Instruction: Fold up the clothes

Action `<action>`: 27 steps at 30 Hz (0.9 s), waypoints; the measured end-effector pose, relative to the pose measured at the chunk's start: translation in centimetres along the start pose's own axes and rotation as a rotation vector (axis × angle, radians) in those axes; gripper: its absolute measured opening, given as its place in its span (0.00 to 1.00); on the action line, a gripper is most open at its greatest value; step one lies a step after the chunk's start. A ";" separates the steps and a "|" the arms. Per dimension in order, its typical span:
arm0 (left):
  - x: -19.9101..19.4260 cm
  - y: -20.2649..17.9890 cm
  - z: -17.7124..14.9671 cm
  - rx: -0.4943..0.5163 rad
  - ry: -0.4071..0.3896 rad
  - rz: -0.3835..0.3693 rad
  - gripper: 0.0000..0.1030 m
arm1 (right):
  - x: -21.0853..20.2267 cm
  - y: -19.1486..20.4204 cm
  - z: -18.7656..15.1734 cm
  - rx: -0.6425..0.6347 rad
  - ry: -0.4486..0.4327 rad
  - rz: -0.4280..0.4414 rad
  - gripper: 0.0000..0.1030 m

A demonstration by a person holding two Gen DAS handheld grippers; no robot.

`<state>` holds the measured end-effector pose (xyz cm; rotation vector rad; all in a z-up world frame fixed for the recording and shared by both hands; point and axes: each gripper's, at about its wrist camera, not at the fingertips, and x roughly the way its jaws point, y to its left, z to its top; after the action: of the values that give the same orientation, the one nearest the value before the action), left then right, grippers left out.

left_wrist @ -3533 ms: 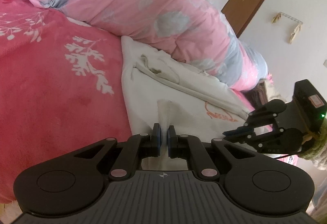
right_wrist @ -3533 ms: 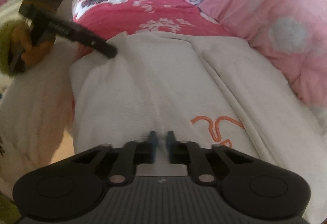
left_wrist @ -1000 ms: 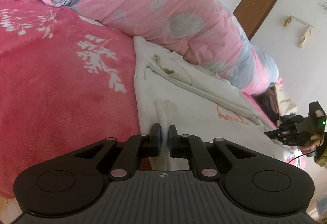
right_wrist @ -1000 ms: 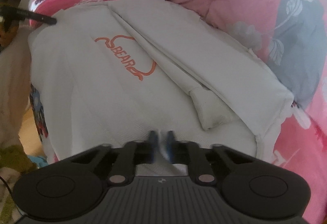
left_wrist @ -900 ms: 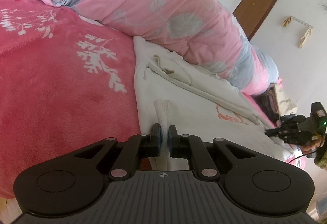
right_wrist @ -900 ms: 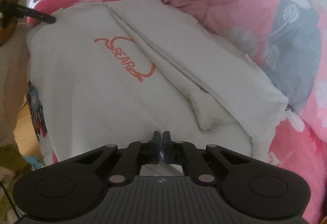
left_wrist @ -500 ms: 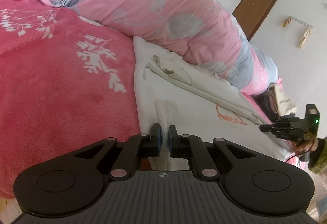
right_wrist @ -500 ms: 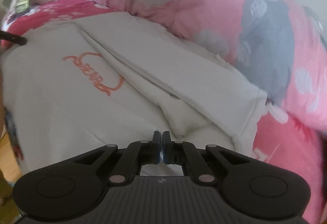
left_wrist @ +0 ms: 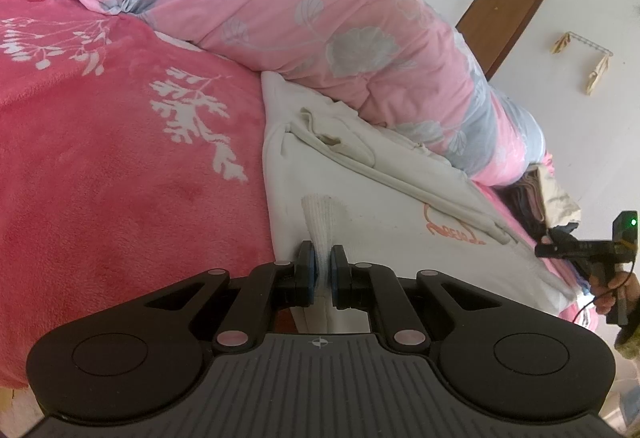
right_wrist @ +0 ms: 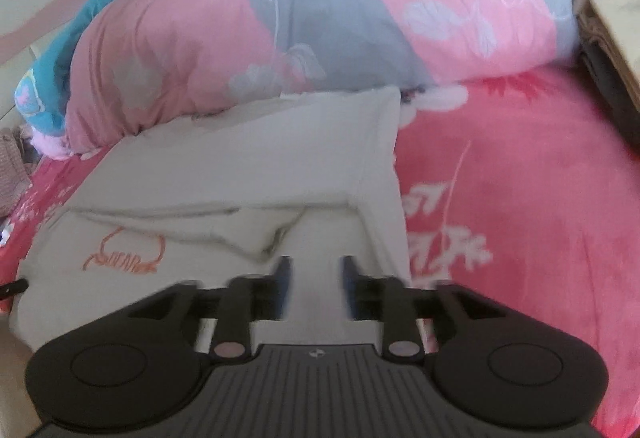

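Meanwhile left gripper [left_wrist: 322, 269] pinches white sweatshirt [left_wrist: 384, 214]; right gripper [right_wrist: 315, 288] jaws apart.

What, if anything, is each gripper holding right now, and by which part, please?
The left gripper pinches the white garment by its ribbed cuff; the right gripper is open, holding nothing.

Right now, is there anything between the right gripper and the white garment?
Nothing visible is. The right gripper is open just over the white garment, with only bare cloth between its jaws. The pink quilt lies behind the garment, not in the way. The left gripper is shut on the garment's cuff.
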<state>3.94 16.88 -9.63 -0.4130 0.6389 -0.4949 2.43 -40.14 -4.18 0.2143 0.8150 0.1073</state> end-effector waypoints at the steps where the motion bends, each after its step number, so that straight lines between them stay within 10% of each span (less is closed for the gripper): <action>1: 0.0 0.0 0.0 0.001 0.000 0.001 0.07 | 0.2 0.2 -0.3 -0.018 0.009 -0.003 0.39; 6: 0.0 -0.1 0.0 0.007 -0.002 0.005 0.07 | 2.1 0.2 -0.7 -0.022 0.057 0.021 0.37; 9: 0.1 -0.1 0.0 0.010 -0.003 0.008 0.07 | 2.0 0.2 -0.7 -0.015 0.036 0.043 0.05; 18: 0.2 0.0 0.1 0.009 -0.001 0.004 0.07 | 0.3 -2.2 -2.0 0.192 -0.102 0.067 0.02; 27: 0.2 0.1 0.2 -0.004 0.003 0.000 0.08 | 1.8 -4.2 -2.9 0.339 -0.059 0.125 0.04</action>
<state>4.22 16.85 -9.66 -0.4156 0.6431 -0.4942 1.61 -43.45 -8.39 0.5865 0.7569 0.0794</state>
